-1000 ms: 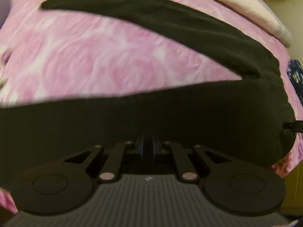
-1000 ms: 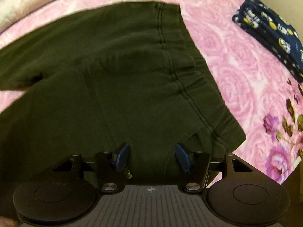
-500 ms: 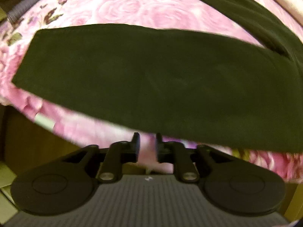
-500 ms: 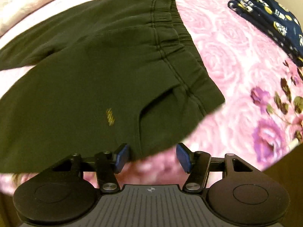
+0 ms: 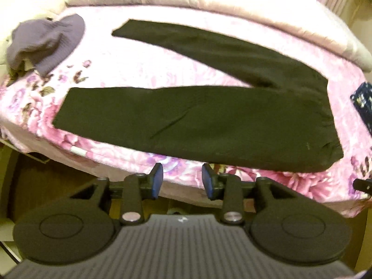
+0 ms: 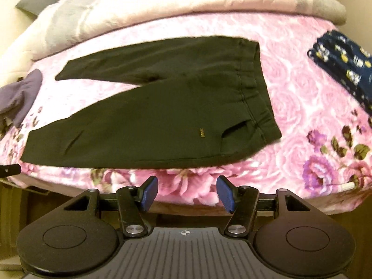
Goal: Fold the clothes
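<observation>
A pair of dark olive trousers (image 5: 209, 121) lies flat on the pink floral bedspread (image 5: 130, 69), legs spread in a V toward the left and waistband at the right. It also shows in the right wrist view (image 6: 162, 116), with a small gold mark and a pocket slit near the waistband. My left gripper (image 5: 182, 181) is open and empty, just off the bed's front edge below the near leg. My right gripper (image 6: 186, 194) is open and empty, off the front edge below the waist end.
A crumpled purple garment (image 5: 44, 44) lies at the bed's left end, also in the right wrist view (image 6: 21, 95). A folded navy patterned garment (image 6: 344, 67) lies at the right. Pale pillows and a blanket (image 6: 162, 2) line the far side. The bed's front edge drops to the floor.
Both grippers have drawn back from the trousers past the bed's front edge. The left gripper has opened. The trousers now lie flat and spread out.
</observation>
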Motion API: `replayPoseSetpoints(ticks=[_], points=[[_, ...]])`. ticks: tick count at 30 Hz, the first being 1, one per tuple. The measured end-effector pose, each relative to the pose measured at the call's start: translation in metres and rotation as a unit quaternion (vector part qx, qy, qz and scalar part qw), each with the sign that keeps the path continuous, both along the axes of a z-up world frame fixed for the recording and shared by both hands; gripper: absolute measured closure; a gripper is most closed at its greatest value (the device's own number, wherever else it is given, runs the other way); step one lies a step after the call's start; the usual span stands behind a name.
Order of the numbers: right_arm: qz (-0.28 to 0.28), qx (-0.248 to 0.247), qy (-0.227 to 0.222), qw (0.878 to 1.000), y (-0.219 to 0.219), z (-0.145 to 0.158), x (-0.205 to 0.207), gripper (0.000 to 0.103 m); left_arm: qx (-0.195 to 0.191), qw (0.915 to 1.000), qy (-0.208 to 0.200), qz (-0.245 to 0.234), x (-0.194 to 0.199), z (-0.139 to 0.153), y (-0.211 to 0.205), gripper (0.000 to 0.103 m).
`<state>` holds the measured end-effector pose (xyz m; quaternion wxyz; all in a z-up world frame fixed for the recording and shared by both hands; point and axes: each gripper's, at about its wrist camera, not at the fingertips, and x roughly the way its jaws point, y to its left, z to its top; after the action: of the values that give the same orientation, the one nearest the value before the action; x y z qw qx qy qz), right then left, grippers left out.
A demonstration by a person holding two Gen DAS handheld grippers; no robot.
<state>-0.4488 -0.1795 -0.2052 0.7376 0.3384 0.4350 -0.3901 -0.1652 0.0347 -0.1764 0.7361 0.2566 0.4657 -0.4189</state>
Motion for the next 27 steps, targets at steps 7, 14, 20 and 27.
replayPoseSetpoints(ticks=[7, 14, 20, 27], points=[[0.025, -0.009, -0.007, 1.000, 0.031, 0.030, -0.003, 0.044, -0.017, 0.9993, -0.021, 0.024, -0.023, 0.040, 0.040, 0.064], [0.048, -0.004, -0.009, 0.999, 0.054, 0.039, -0.003, 0.044, -0.022, 0.9990, -0.031, 0.024, -0.044, 0.059, 0.056, 0.064], [0.051, -0.001, -0.004, 0.999, 0.059, 0.041, -0.005, 0.044, -0.030, 0.9989, -0.033, 0.015, -0.053, 0.066, 0.056, 0.062], [0.051, -0.004, 0.000, 0.999, 0.060, 0.045, -0.002, 0.044, -0.038, 0.9986, -0.036, 0.009, -0.051, 0.073, 0.055, 0.061]])
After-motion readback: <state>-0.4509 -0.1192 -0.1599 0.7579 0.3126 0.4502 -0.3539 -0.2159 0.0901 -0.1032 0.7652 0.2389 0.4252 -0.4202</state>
